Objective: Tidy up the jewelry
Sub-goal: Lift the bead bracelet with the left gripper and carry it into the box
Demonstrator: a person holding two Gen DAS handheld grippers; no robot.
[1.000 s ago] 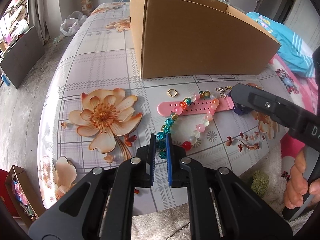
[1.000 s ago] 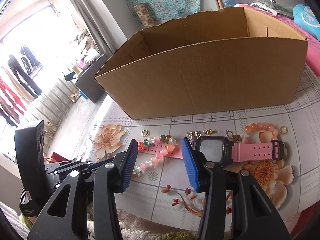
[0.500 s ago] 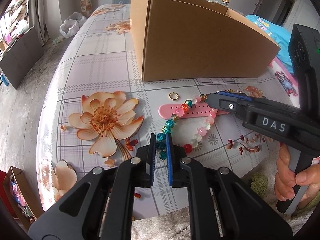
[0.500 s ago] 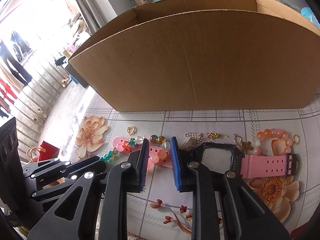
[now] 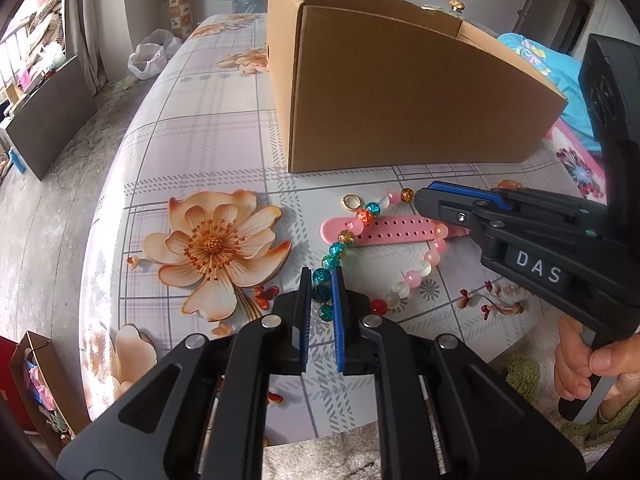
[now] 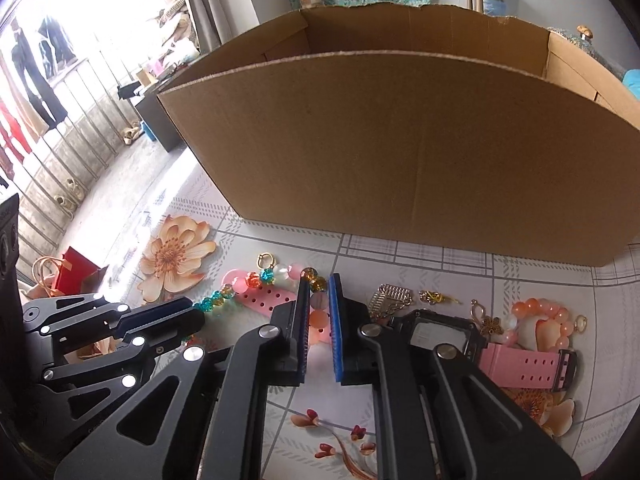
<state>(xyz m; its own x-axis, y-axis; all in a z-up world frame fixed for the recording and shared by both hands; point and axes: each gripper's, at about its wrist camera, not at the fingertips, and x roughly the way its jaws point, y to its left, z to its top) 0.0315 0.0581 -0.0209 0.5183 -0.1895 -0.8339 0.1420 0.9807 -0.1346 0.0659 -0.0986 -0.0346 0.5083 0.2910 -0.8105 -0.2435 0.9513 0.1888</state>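
left hand-held gripper (image 5: 322,286) is pinching the teal end of the beaded bracelet (image 5: 412,278) on the flowered surface (image 5: 208,128). right hand-held gripper (image 6: 318,294) has just been closing and now nips the bracelet's far end, pink and amber beads between its pads, over the pink watch (image 6: 516,362) strap. bracelet and watch lie just in front of the cardboard box (image 6: 400,152), gold ring (image 5: 351,201) beside them.
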